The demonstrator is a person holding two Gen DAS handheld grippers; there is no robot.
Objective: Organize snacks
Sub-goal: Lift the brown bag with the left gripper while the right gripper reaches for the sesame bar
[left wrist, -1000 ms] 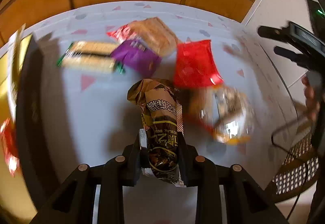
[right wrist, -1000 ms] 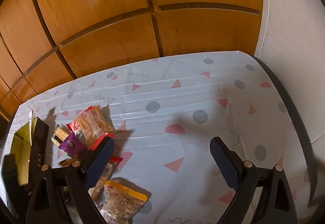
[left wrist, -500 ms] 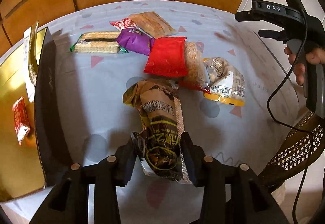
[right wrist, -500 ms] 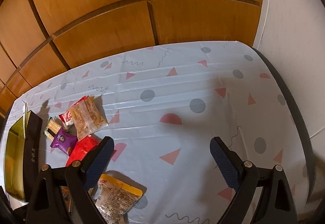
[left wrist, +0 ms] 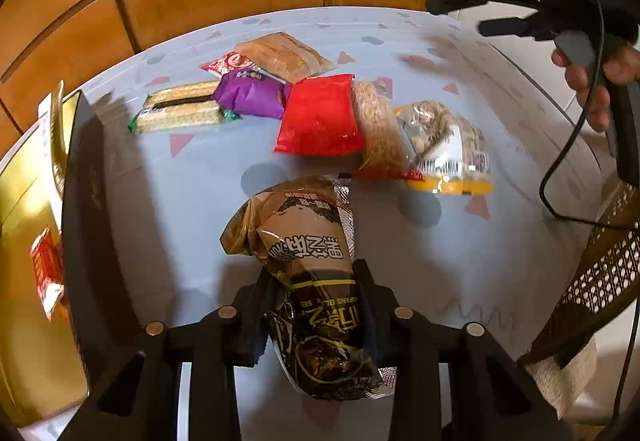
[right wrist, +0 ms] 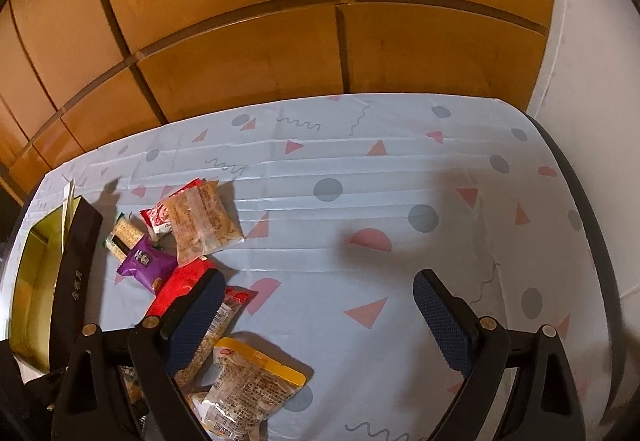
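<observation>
The left gripper (left wrist: 316,305) clamps a brown packet (left wrist: 310,281) at lower centre, its bottom end hidden behind the fingers. Only the left view shows this packet clearly. The right gripper (right wrist: 316,317), jaws wide and empty, hangs over the tablecloth (right wrist: 360,193), its left finger covering part of the red pouch (right wrist: 176,289). The gold box (left wrist: 28,241) is cut off at left.

Brown-and-black crinkled foil snack bag with white lettering (left wrist: 316,277): pinched at mid-length, lifted, far end toward the pile. On tablecloth: glossy red flat pouch (left wrist: 320,115), purple wrapped packet (left wrist: 250,95) touching its left edge, green-ended clear cracker pack (left wrist: 180,111) further left, clear bag of tan biscuits (left wrist: 286,55) behind, yellow-edged clear nut bag (left wrist: 444,145) at right
</observation>
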